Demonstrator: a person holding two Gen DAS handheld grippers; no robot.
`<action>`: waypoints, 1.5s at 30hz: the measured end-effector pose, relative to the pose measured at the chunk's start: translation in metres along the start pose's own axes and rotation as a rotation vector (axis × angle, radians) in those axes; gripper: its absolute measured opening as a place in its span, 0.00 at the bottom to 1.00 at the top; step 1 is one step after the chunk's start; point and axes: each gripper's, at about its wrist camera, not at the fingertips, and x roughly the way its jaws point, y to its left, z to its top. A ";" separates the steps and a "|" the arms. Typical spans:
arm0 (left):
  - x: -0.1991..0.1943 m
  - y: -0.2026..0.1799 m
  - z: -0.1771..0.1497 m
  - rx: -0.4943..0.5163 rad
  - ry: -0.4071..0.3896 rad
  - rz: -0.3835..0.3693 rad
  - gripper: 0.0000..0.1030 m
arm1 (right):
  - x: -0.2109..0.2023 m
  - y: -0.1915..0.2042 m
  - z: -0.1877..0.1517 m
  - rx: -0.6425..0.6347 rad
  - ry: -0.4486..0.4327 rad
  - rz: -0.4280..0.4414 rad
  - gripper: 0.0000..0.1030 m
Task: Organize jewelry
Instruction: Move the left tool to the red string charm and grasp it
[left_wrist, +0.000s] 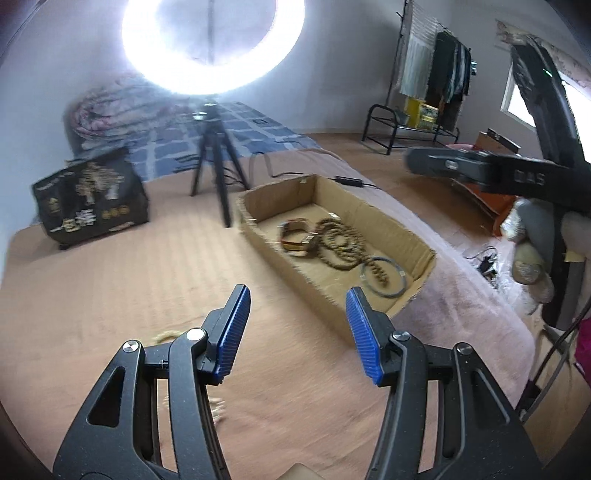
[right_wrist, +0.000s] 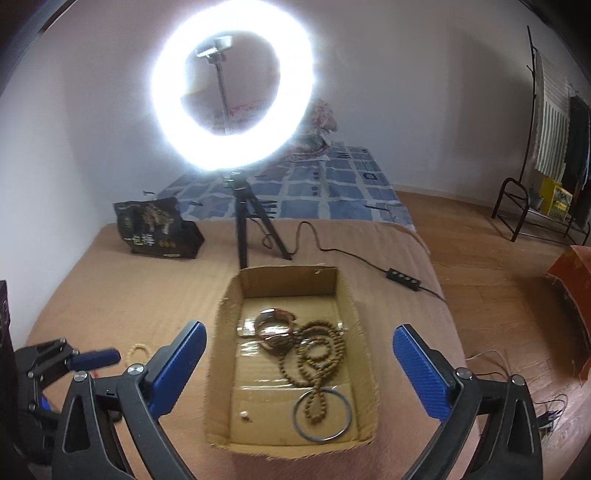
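An open cardboard box (right_wrist: 347, 295) (left_wrist: 280, 258) lies on the tan bedspread. In it lie a long brown bead necklace (right_wrist: 317, 354) (left_wrist: 338, 240), stacked bangles (right_wrist: 275, 326) (left_wrist: 297, 236), a thin metal ring bangle (right_wrist: 321, 415) (left_wrist: 384, 277) and a small pearl-like piece (right_wrist: 244, 416). A pale bead bracelet (right_wrist: 137, 352) lies on the bedspread left of the box, near the left gripper (right_wrist: 94, 356). My left gripper (left_wrist: 297, 332) is open and empty, left of the box. My right gripper (right_wrist: 299, 369) is open and empty, above the box's near end.
A ring light on a black tripod (right_wrist: 245, 229) stands behind the box, its cable and controller (right_wrist: 402, 278) trailing right. A black printed bag (right_wrist: 157, 227) sits at the back left. A clothes rack (right_wrist: 546, 147) stands by the far wall. Bed edge and wooden floor lie to the right.
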 end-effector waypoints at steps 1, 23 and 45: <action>-0.005 0.007 -0.002 -0.012 -0.002 0.008 0.54 | -0.004 0.004 -0.002 0.004 -0.004 0.015 1.00; -0.067 0.162 -0.114 -0.354 0.086 0.209 0.56 | -0.001 0.138 -0.070 -0.176 0.046 0.234 1.00; -0.004 0.148 -0.144 -0.390 0.192 0.149 0.32 | 0.093 0.207 -0.141 -0.308 0.312 0.342 0.82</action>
